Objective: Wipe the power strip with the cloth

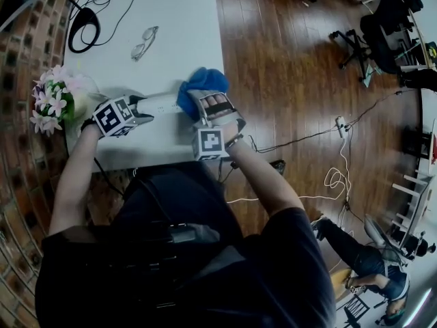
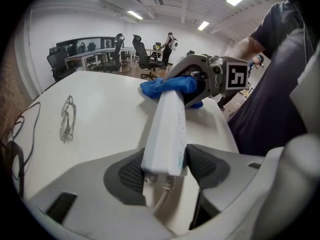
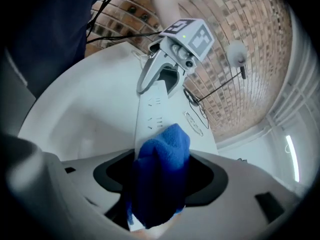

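- Power strip (image 1: 158, 103): lies on white table (image 1: 181, 19) near its near edge; left tongs (image 1: 140, 108) clamped on its left end.
- Cloth (image 1: 203, 82): blue, bunched and clamped in right tongs (image 1: 207, 106), resting on the strip's right end.
- Progress: wiping apparently under way; middle stretch probably still to do.
- Nearby: glasses (image 1: 145, 42), flowers (image 1: 53, 101), black cord (image 1: 85, 26); none in the way.

The left claw (image 1: 140, 106) and right claw (image 1: 205, 102) both grip (angled downward).

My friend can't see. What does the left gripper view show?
The left gripper grips one end of a white power strip, while the right gripper holds a blue cloth against its far end. Some glasses lie to the left on the white table.
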Demonstrator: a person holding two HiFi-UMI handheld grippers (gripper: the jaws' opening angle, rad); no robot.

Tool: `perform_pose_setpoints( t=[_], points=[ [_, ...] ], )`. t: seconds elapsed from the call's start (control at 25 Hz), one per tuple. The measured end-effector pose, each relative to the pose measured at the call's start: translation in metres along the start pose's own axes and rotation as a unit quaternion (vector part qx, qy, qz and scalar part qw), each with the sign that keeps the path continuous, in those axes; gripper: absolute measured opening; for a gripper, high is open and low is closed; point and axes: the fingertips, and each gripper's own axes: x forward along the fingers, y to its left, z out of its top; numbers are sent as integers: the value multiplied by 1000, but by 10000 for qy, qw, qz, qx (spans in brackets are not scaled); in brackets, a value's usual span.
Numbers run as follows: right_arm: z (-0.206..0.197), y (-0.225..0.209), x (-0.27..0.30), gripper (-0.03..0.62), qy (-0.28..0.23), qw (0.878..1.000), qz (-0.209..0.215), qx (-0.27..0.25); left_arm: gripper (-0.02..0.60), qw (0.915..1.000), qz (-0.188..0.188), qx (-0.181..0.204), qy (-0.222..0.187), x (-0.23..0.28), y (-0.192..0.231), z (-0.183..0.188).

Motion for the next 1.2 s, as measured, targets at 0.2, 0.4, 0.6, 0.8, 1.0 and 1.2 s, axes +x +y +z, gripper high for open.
perform_pose_setpoints(
  t=[0.2,0.4,0.6,0.8,1.0,1.2],
  points=[
    [6,-11,-10,311,-391,9896,245,1365,257,9949,825,560,157,-8,12,1],
    [3,-20,-31,313,-643,9475,611,3073,252,9819,1681,864,105,-12,28,-7],
    [-33,-41,-41,313,-338,8989,458,4344,249,9725,2063,1081,13,-11,29,-8],
    [-65,-21,-12,314,268,8516,919,5153,235,9696,2176,1117,44,-11,28,-10],
    [-51,-6,-1,149,206,8422,1309,5226,230,9673,2295,1083,33,-12,28,-10],
    [-56,-14,-14,55,101,8244,1021,5566,227,9661,2348,1075,-26,-12,28,-9]
  ],
)
